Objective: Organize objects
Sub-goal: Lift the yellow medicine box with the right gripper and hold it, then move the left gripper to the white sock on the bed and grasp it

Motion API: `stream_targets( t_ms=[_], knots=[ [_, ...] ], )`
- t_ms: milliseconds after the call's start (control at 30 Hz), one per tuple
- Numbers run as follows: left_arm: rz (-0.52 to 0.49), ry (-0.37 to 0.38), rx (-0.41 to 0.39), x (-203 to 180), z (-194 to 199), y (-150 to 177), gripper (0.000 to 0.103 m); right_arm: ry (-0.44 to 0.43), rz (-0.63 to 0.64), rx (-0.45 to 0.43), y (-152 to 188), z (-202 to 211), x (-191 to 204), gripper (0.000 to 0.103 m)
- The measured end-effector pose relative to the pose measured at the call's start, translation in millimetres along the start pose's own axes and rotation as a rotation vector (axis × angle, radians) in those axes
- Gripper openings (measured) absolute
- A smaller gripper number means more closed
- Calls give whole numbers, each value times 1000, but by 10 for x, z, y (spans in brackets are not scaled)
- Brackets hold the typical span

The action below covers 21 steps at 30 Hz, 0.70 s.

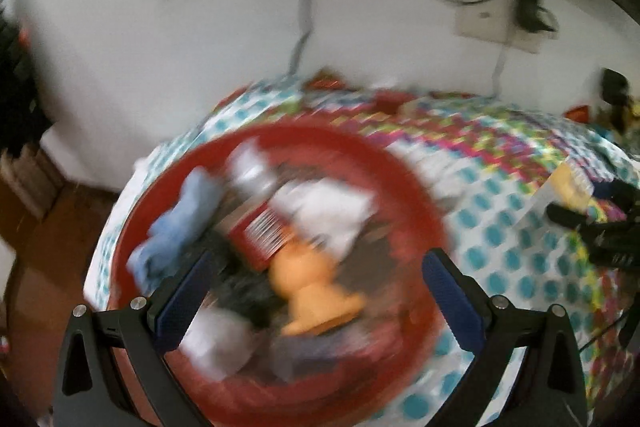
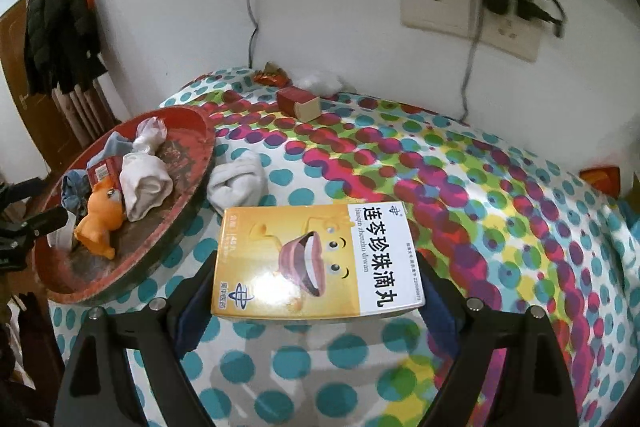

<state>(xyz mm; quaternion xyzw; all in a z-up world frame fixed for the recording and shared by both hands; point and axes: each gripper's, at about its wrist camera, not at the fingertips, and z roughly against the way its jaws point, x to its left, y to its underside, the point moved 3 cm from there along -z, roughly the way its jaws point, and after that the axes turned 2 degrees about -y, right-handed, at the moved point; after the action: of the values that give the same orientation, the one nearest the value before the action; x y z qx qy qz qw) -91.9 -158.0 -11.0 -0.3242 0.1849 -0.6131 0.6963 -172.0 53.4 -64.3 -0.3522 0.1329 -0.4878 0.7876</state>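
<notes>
A yellow medicine box (image 2: pixel 316 263) with black characters hangs above the dotted tablecloth (image 2: pixel 460 195), and my right gripper (image 2: pixel 316 269) is shut on its two sides. To the left, a round red tray (image 2: pixel 210 143) holds rolled white socks (image 2: pixel 144 183), an orange toy (image 2: pixel 100 219), a small red carton (image 2: pixel 102 169) and a blue cloth (image 2: pixel 74 191). My left gripper (image 1: pixel 318 263) is open just above that tray (image 1: pixel 400 163), near the orange toy (image 1: pixel 312 287). The left wrist view is blurred. It also shows the yellow box (image 1: pixel 572 183) at the right edge.
A rolled white sock (image 2: pixel 238 183) lies on the cloth beside the tray. At the back by the wall are a small red box (image 2: pixel 298 103), a foil wrapper (image 2: pixel 272 75) and a white tuft (image 2: pixel 320 81). Cables hang from a wall socket (image 2: pixel 472 11). An orange object (image 2: pixel 600 179) sits far right.
</notes>
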Motion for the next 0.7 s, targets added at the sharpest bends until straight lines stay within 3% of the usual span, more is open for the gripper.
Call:
stream_targets(
  t_ms=[267,333,367,467,633,700],
  knots=[
    [-72,127,44,-865,-448,-524,102,20,-101,-16,291,253,-526,90],
    [-90,132,69,-991,-617,-606,95,26,-114,-12,340,299,-638,90],
    [-96,128,83,-1023,-663,-622,86,30,-119,-12,362,321,-684,90],
    [-98,176,155,-1064,-865,-690,73,30,-125,-13,419,375,-782,90],
    [-87,256,282,-1089,-1200,-775,73,16,-142,-25,474,406,-869,90],
    [-98,269,308,-1116,-1287,-781,65,4,-159,-28,494,401,-905,90]
  ],
)
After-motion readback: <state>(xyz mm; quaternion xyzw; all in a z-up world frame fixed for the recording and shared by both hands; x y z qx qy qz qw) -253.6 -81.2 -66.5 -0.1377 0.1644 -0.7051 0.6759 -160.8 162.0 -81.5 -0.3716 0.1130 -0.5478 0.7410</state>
